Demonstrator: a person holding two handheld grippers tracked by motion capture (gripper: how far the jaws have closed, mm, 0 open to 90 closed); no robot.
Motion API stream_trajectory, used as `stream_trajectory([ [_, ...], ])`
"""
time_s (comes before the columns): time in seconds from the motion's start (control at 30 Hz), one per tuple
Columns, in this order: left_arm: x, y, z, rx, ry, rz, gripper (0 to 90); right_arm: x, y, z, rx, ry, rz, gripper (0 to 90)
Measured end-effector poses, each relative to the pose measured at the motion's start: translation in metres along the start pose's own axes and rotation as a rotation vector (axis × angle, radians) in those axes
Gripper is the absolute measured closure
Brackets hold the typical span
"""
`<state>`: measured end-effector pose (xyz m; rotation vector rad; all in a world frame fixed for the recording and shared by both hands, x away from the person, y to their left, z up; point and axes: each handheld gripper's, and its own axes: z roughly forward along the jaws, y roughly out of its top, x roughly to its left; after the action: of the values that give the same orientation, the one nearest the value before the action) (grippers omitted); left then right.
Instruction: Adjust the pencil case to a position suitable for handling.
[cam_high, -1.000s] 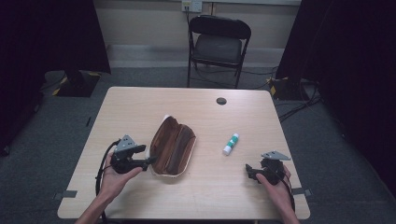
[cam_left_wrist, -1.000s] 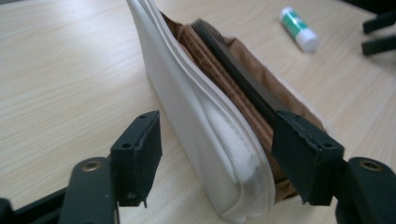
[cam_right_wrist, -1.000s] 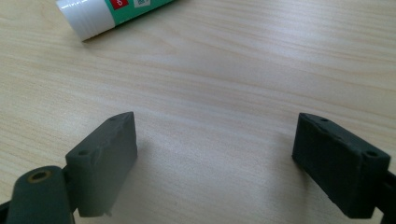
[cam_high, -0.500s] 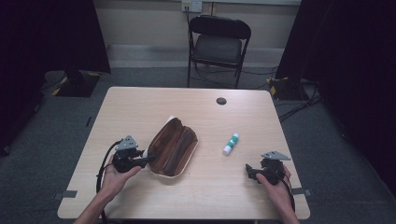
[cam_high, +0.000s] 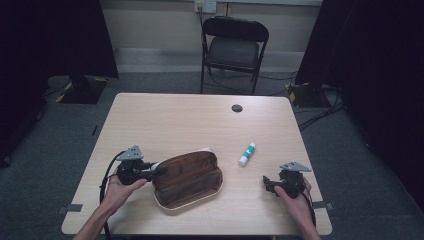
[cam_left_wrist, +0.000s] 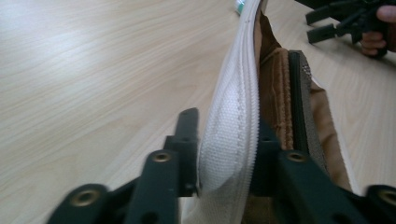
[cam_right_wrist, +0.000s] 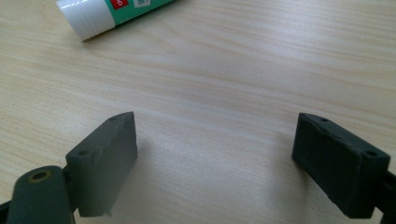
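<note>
White zipper edge (cam_left_wrist: 231, 116) sits pinched in left gripper (cam_left_wrist: 224, 140) view.

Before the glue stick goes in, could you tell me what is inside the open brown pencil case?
The pencil case shows bare brown lining, nothing lying in it. Its end by the left gripper is hidden.

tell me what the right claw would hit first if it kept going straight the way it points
Probably the glue stick: it lies ahead of the open right claw, a bit left of its centre line, with bare table between. It could just miss it; depth is unclear.
</note>
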<state>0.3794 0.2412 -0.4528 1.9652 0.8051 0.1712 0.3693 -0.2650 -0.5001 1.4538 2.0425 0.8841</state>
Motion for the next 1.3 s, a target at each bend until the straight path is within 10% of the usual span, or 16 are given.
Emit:
stream_trajectory([
  [0.23,0.002,-0.005,-0.013,0.008,0.043,0.006,49.2,0.000,0.000,0.000,0.001,0.002,-0.002,12.9],
  [0.4,0.004,-0.003,-0.014,-0.011,0.063,0.000,72.5,0.000,0.000,0.000,0.001,0.003,-0.004,12.9],
  [0.67,0.009,0.006,-0.005,-0.041,0.123,-0.022,75.0,0.000,0.000,0.000,0.001,0.003,-0.004,12.9],
  [0.9,0.017,0.008,0.004,-0.070,0.124,-0.102,59.4,0.000,0.000,0.000,0.001,0.003,-0.004,12.9],
  [1.3,0.012,0.006,-0.014,-0.099,0.116,-0.074,43.9,0.001,0.000,0.000,0.000,0.004,-0.006,12.9],
])
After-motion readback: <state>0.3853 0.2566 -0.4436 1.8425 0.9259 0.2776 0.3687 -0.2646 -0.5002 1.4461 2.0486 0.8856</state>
